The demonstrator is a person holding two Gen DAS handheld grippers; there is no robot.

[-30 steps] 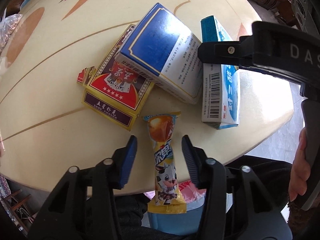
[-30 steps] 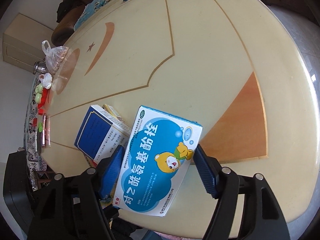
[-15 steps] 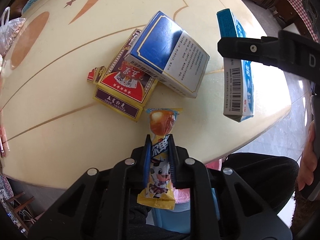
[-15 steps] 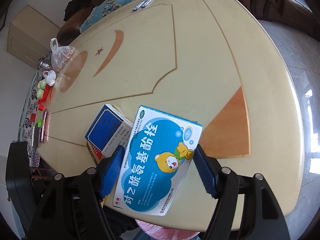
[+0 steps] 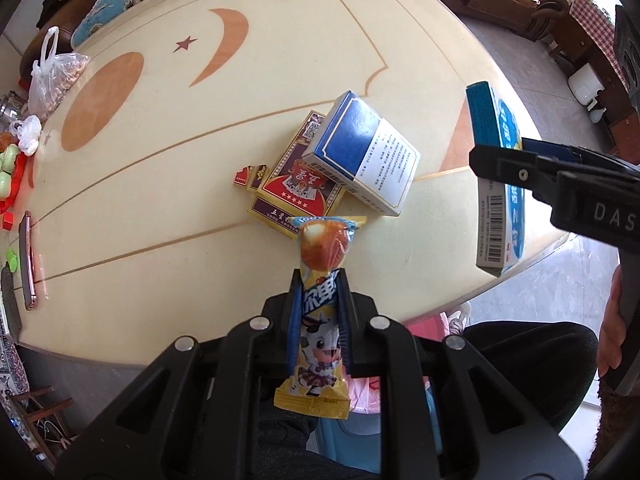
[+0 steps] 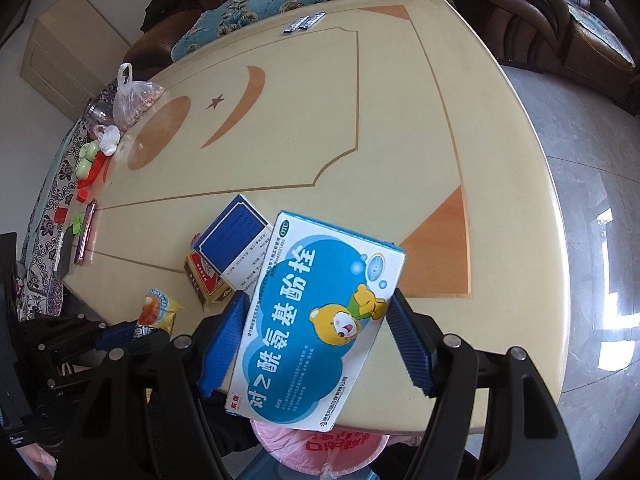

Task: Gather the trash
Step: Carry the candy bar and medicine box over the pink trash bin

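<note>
Through my left camera, my left tongs (image 5: 319, 312) are clamped tight on the yellow snack wrapper (image 5: 318, 316), raised above the table (image 5: 160, 184) edge, and through my right camera, my right tongs (image 6: 314, 340) grip the blue medicine box (image 6: 316, 320) above the pink-lined bin (image 6: 320, 446).

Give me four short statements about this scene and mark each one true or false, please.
1. The left gripper has its jaws shut on the yellow candy wrapper with a cartoon cow. True.
2. The right gripper is empty. False: it holds the blue-and-white medicine box with a bear.
3. The dark blue-and-white carton leans on the red-and-yellow card box. True.
4. The pink-lined bin stands on the beige table. False: below its edge.
</note>
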